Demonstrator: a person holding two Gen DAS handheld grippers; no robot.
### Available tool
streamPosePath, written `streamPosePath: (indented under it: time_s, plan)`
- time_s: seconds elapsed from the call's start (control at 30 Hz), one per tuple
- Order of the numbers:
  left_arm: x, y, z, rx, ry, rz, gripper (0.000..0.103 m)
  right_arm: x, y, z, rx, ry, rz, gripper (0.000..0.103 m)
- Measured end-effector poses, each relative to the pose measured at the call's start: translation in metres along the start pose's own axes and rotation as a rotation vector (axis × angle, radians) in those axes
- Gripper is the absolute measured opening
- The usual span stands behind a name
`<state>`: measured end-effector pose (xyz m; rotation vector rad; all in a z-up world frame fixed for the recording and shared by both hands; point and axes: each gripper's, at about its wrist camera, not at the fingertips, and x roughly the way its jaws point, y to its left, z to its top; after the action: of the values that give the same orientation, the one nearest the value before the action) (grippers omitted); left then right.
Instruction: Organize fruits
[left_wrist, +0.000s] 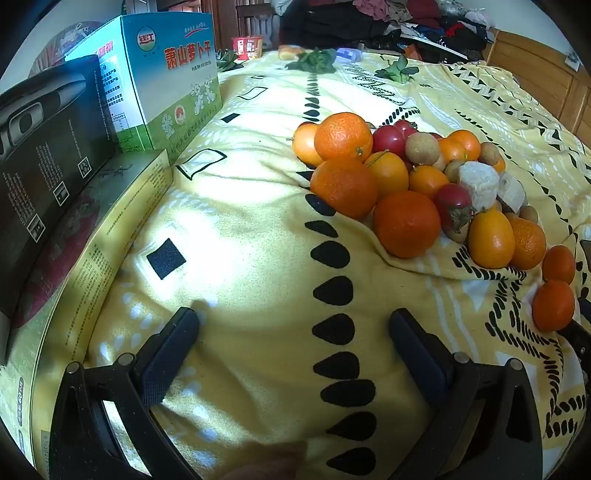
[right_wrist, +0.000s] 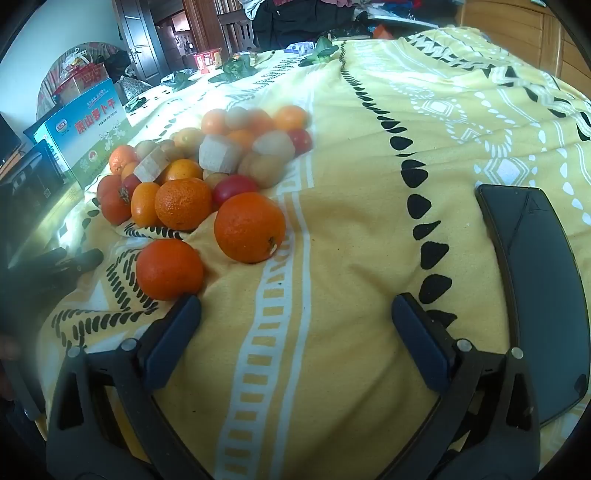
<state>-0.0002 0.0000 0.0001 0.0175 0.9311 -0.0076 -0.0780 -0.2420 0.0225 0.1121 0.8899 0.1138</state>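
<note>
A heap of fruit (left_wrist: 413, 173) lies on the yellow patterned cloth (left_wrist: 240, 229): mandarins, kumquats, red cherry tomatoes, brown longans and pale cut chunks. In the right wrist view the same heap (right_wrist: 207, 166) sits up and to the left, with two mandarins apart from it, one (right_wrist: 250, 227) further in and one (right_wrist: 169, 268) just beyond my left fingertip (right_wrist: 186, 314). My left gripper (left_wrist: 295, 325) hangs open over bare cloth, left of and nearer than the heap. My right gripper (right_wrist: 295, 314) is open too, with only cloth between its fingers.
Cardboard boxes stand along the left edge: a blue-green one (left_wrist: 166, 81), a black one (left_wrist: 48, 147) and a flat yellow one (left_wrist: 92, 251). A dark phone (right_wrist: 543, 295) lies on the cloth at the right. Leafy greens (left_wrist: 317, 61) and clutter sit at the far side.
</note>
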Motion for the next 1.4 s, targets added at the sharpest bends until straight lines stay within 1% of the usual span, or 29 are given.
streamPosePath:
  time_s: [0.83, 1.4]
  plan:
    - [-0.0002, -0.0002, 0.0001, 0.006, 0.004, 0.007, 0.103, 0.0001, -0.0008, 0.0001, 0.000, -0.004, -0.002, 0.103]
    - [0.0019, -0.0003, -0.0003, 0.007, 0.003, 0.006, 0.103, 0.0022, 0.0025, 0.0012, -0.013, 0.007, -0.030, 0.103]
